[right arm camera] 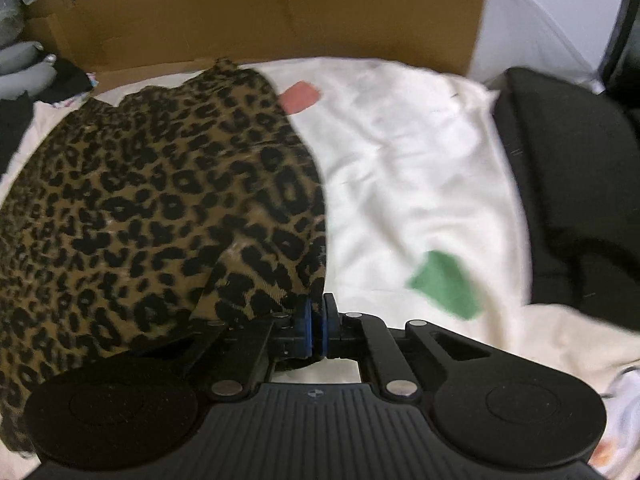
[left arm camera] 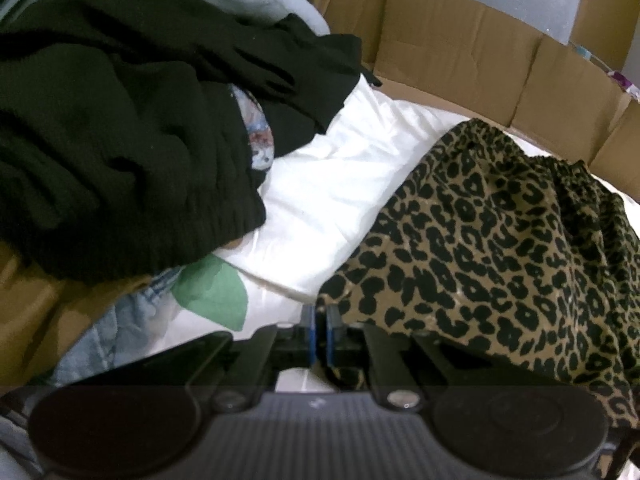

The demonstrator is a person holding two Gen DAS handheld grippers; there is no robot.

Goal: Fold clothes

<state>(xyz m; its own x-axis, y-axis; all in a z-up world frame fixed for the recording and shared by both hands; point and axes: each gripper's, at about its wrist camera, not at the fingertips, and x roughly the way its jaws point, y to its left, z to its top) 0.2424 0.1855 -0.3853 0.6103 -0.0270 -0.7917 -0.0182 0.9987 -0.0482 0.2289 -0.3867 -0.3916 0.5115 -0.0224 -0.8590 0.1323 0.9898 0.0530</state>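
Item 1: leopard-print garment (left arm camera: 500, 232), spread over a white sheet (left arm camera: 340, 184) with green (right arm camera: 444, 284) and pink (right arm camera: 300, 98) patches.

Left gripper (left arm camera: 319, 326): 2 blue-padded fingers (left arm camera: 309, 332) pressed together, pinching the garment's near edge; the cloth fans out ahead and right of them.

Right gripper (right arm camera: 317, 322): fingers (right arm camera: 305, 328) likewise closed, nipping another edge of the garment, which lies ahead and left.

Item 2: black knitwear pile (left arm camera: 120, 140), left of the left fingers.

Item 3: cardboard wall (right arm camera: 260, 12), beyond.
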